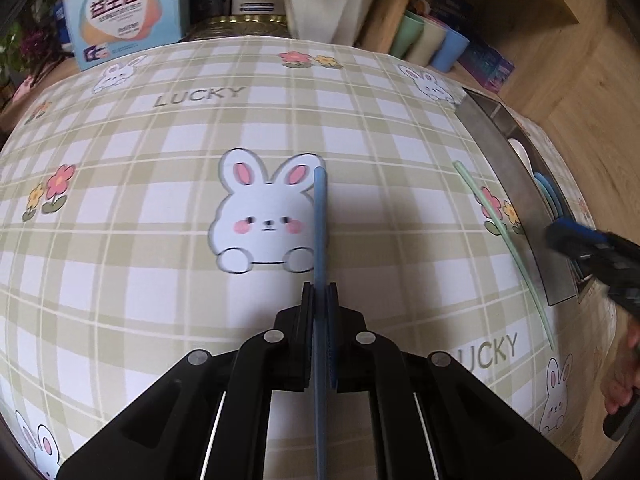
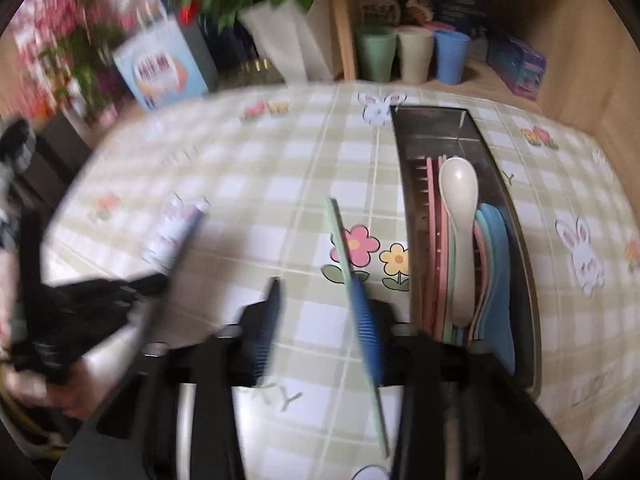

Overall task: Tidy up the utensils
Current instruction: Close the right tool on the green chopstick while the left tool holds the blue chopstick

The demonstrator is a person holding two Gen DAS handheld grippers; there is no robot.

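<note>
My left gripper [image 1: 320, 292] is shut on a blue chopstick [image 1: 320, 216] that sticks out forward above the checked tablecloth. A green chopstick [image 1: 505, 240] lies to its right, alongside a long metal tray [image 1: 492, 148]. In the right wrist view the green chopstick [image 2: 346, 256] runs between the jaws of my right gripper [image 2: 318, 320], close against the right pad [image 2: 368, 332]. The left pad stands well apart from it, so the jaws are open. The tray [image 2: 432, 120] holds a white spoon [image 2: 460, 208] and pink, green and blue utensils. My left gripper [image 2: 100, 296] shows blurred at the left.
Green, beige and blue cups [image 2: 416, 56] stand behind the table next to a purple box [image 2: 516, 64]. A light blue carton [image 1: 124, 8], a white vase with flowers [image 2: 280, 40] and a wooden shelf line the far edge. A hand [image 1: 624, 384] is at the right.
</note>
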